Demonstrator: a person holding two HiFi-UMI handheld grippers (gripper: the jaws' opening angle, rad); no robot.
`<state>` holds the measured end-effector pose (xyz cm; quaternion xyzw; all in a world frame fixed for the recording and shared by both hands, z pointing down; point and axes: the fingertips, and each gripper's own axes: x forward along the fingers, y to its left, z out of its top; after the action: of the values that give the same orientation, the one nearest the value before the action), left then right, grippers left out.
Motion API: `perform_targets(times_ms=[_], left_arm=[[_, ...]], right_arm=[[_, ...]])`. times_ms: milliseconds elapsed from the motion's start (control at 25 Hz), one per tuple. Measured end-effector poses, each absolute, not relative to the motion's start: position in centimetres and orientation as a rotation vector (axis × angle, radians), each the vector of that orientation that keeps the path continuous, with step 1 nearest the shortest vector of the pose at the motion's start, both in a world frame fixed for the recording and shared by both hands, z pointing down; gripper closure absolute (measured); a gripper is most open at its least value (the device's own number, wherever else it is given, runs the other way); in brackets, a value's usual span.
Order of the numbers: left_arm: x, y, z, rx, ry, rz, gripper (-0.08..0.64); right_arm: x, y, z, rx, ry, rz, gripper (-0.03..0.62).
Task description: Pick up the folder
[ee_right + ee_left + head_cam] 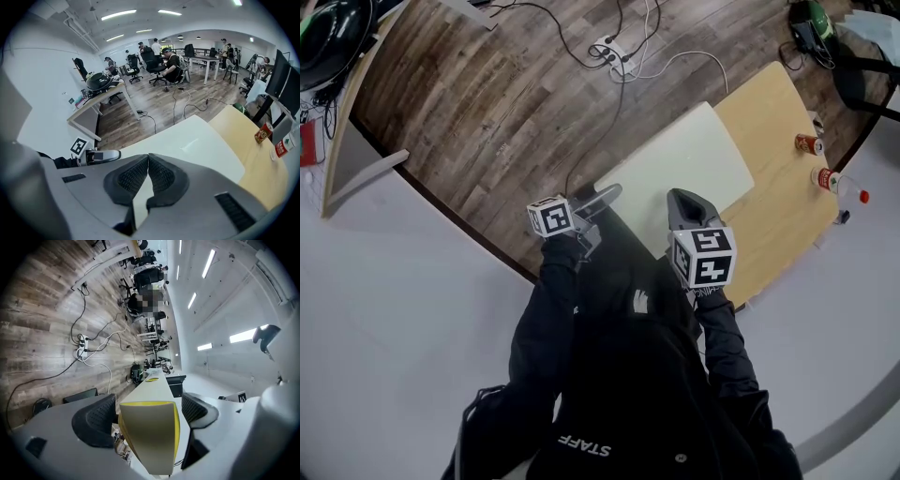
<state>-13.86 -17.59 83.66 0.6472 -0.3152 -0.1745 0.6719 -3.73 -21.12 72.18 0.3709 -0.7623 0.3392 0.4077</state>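
Note:
The folder (680,159) is a pale cream sheet lying across the left part of the wooden table (778,197), its near left corner reaching past the table edge. My right gripper (686,204) sits on the folder's near edge. In the right gripper view its pads meet, and the right gripper (148,161) is shut on the thin edge of the folder (187,140). My left gripper (605,197) is at the folder's left corner. In the left gripper view the folder (150,437) shows edge-on with a yellow inside, between the wide-open jaws of the left gripper (149,411), pads apart from it.
A red can (808,143) and a red-capped bottle (836,178) stand at the table's far right edge. A power strip (614,52) with cables lies on the wood floor beyond. Another desk (356,141) is at the left. People sit at desks far off.

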Motion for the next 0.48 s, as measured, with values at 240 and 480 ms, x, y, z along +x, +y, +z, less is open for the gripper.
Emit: perform_targets(times_ms=[240, 480], left_arm=[[-13.2, -18.6, 84.2, 1.457, -0.701, -0.418, 0.147], [-12.6, -18.2, 84.4, 1.374, -0.682, -0.474, 0.149]], right_arm=[[-3.1, -20.7, 72.6, 0.948, -1.907, 0.867, 0.571], [-2.5, -20.0, 72.8, 0.96, -1.902, 0.875, 0.571]])
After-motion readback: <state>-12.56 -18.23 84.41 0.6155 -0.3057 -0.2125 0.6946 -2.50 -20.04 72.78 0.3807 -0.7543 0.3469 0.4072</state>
